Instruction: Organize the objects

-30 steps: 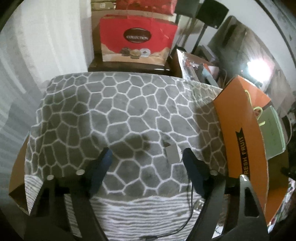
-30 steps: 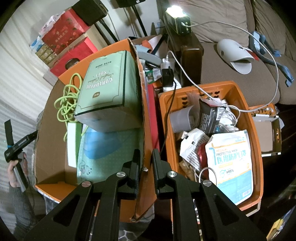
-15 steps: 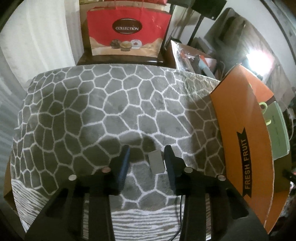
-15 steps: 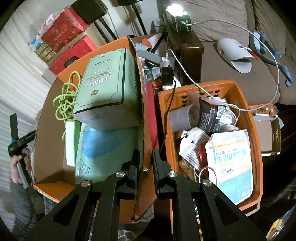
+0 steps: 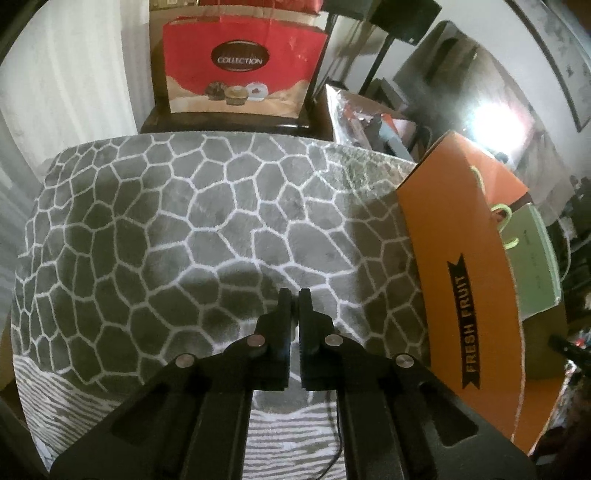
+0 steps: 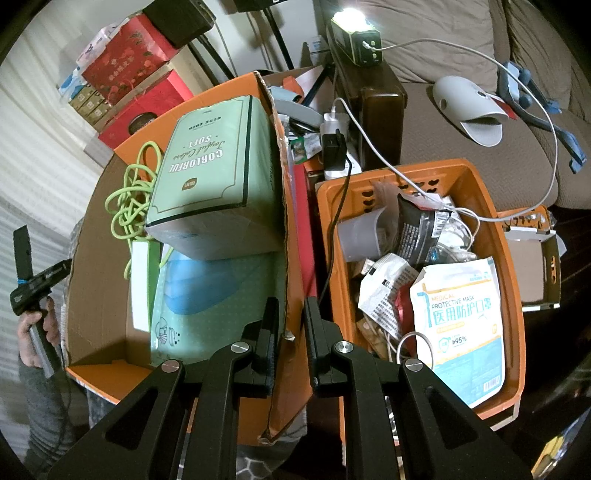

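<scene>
Right claw [image 6: 288,306]: pinched onto the torn side wall of the orange carton [image 6: 284,206], one finger inside and one outside. The carton runs up and away from this claw.
- Inside it, ahead-left of the claw: a green tissue box [image 6: 218,177] tilted on top, a mask pack [image 6: 207,291] beneath it, and a green cord [image 6: 129,199] coiled at the far-left wall.
- Just right of the claw: an orange basket [image 6: 513,295], heaped with packets and cables.

Left claw [image 5: 294,295]: the fingers have just been closing and now stand together, tips down on the blanket [image 5: 166,221]. A pale sliver shows in the slit. Held piece or the blanket's white line, cannot tell. The carton stands close on its right.

Risks, as judged:
- The wall is already ripped near the grip, so a hard pull may tear it further or fold it.
- The tissue box sits loose and could slide if the carton tips.
- The plush pile may snag in the left tips, and anything thin there could slip free on lifting.

Surroundings: soft grey blanket with a white web pattern over a raised surface. Red gift bag [image 5: 240,66] beyond the left claw. Sofa [image 6: 461,166] and a bright lamp [image 6: 354,22] beyond the right. Room crowded, dim.
</scene>
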Motion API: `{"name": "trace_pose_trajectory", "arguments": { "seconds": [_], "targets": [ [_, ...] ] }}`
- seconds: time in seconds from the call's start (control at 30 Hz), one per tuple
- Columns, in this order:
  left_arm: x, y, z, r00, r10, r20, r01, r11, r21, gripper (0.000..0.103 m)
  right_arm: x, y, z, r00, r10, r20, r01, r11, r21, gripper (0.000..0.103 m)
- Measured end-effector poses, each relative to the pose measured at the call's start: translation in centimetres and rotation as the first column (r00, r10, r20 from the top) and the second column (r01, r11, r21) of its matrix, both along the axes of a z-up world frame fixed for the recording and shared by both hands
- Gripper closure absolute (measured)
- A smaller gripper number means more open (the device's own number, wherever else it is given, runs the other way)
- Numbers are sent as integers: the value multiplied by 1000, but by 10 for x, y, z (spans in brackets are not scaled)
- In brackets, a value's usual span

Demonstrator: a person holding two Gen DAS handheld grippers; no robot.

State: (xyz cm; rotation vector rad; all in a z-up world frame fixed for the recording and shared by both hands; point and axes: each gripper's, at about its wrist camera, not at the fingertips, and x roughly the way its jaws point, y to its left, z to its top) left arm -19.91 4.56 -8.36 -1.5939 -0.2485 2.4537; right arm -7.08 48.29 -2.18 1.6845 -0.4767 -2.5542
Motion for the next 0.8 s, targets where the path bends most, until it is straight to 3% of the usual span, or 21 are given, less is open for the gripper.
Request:
{"name": "trace_pose_trajectory", "arguments": {
  "seconds": [0.37,0.6,0.8],
  "targets": [
    [12,6,46,996,-36,-80,39,998,39,100,0,0,0,1000,-1,-1,1,1000,-4,91],
    [27,34,86,982,-116,-146,128,989,74,100,-2,0,2,1000,-1,-2,1,1000,-6,91],
    [35,66,105,969,-192,-154,210,972,110,100,-2,0,2,1000,-1,-2,1,1000,-7,91]
  ]
}}
